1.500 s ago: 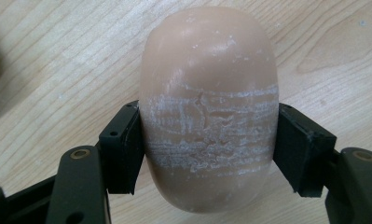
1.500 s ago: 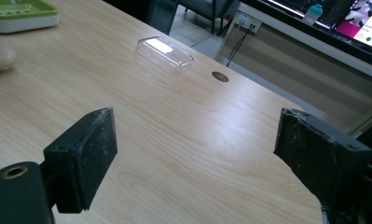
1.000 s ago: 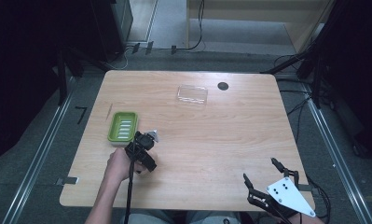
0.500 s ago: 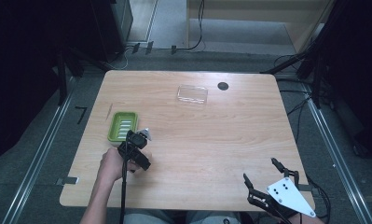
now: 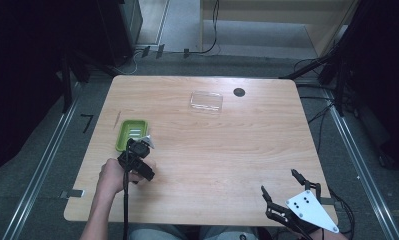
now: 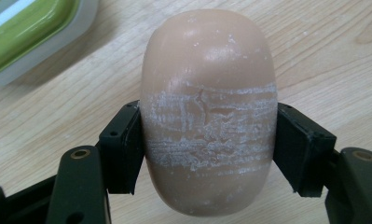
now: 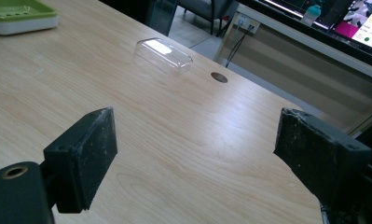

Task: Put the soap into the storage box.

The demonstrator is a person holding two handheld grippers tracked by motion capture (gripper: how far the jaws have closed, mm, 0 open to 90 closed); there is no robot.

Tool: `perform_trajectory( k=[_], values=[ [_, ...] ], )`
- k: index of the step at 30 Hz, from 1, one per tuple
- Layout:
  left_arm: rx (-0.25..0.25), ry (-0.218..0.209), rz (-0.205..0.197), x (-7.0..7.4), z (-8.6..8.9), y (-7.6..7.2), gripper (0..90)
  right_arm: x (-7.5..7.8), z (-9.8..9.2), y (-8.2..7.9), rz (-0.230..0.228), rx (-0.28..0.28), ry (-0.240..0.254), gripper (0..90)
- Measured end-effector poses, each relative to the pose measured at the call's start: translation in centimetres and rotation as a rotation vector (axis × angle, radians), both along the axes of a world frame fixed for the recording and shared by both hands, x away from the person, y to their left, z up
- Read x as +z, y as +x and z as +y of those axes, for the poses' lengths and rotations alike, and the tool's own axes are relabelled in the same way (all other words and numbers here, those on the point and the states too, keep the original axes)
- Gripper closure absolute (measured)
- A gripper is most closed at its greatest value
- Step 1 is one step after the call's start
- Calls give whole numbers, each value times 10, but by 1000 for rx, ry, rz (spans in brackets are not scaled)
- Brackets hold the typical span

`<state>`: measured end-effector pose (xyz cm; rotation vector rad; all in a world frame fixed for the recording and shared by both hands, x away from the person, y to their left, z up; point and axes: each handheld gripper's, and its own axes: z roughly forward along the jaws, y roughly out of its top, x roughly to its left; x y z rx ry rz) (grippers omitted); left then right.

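Note:
My left gripper (image 6: 207, 154) is shut on a peach-coloured oval soap bar (image 6: 207, 112), whose middle is scuffed white where the pads press. In the high view the left gripper (image 5: 138, 150) sits at the table's left, just below the green soap dish (image 5: 131, 134). That dish (image 6: 25, 32) shows as a green tray with a white rim at the top left of the left gripper view. My right gripper (image 5: 283, 192) rests at the table's near right corner, open, nothing between its pads (image 7: 88, 149).
A clear plastic lid (image 5: 206, 101) lies at the back centre of the wooden table (image 5: 227, 150), with a dark round hole (image 5: 239, 92) beside it. Both also appear in the right gripper view: the lid (image 7: 164, 54) and hole (image 7: 219, 77).
My left hand has carried the soap a little to the left, closer to the green dish. The right gripper has stayed put.

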<state>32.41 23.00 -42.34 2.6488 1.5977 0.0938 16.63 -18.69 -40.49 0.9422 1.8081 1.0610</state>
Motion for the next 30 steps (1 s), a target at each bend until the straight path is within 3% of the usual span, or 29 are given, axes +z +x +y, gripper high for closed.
perform_trajectory(
  k=[19, 30],
  values=[
    [47, -6, -29, 10, 23, 0, 338, 0, 0, 0, -2, 2, 0, 133],
    [68, -27, -62, 23, 34, 9, 338, 0, 1, 0, 4, 4, -7, 133]
  ],
)
